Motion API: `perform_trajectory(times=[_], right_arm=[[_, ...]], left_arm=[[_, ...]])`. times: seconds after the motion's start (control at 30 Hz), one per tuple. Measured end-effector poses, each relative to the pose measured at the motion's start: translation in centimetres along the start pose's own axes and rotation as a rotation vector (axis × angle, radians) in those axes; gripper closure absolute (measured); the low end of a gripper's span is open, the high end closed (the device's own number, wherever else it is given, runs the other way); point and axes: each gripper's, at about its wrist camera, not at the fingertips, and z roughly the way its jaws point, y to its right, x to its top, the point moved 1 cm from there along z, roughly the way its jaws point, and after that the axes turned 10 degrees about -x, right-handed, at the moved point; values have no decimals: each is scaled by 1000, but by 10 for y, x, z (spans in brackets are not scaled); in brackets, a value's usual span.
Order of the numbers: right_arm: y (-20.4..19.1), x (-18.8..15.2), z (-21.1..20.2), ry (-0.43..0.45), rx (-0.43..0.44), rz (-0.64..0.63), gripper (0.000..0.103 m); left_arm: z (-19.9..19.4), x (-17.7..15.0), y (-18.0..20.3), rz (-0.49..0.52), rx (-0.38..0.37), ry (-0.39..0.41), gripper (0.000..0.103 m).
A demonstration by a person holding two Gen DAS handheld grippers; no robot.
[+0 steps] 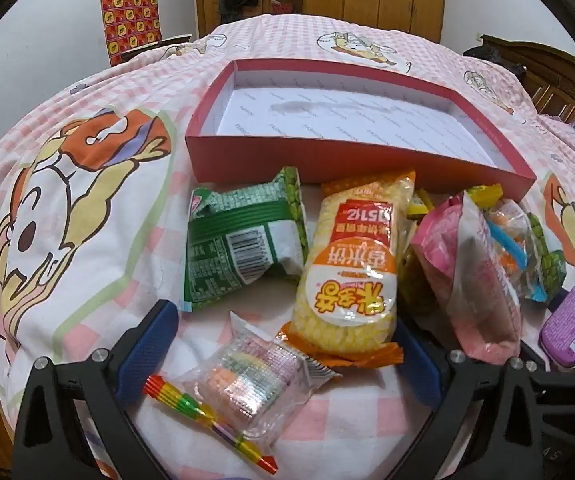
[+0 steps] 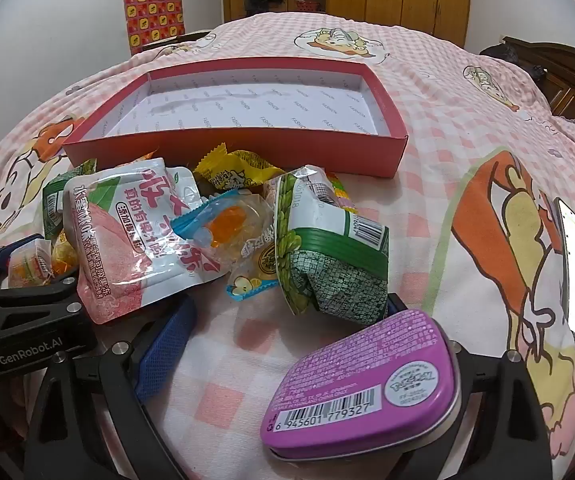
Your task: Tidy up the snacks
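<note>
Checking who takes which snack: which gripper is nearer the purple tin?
Right. The purple tin lies between the right gripper's open fingers; the left gripper sits farther left, around the clear candy packet.

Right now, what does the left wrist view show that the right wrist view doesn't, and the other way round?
Only the left wrist view: the yellow rice cracker pack in full, and a clear candy packet with a rainbow twist end lying between the open left gripper's blue pads.

Only the right wrist view: a lit phone on the bedsheet, yellow snack packets, and the tin's barcode.

Both: the empty red box, the pink peach jelly pouch, green pea snack bags and the purple tin, which sits between the open right gripper's fingers.
</note>
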Motion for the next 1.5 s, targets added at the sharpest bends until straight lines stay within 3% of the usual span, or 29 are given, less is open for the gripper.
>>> perform_trajectory(times=[1.5], right_arm=[[0,0,0,1,2,1,8]], left_arm=[[0,-3,-4,2,4,7,1]])
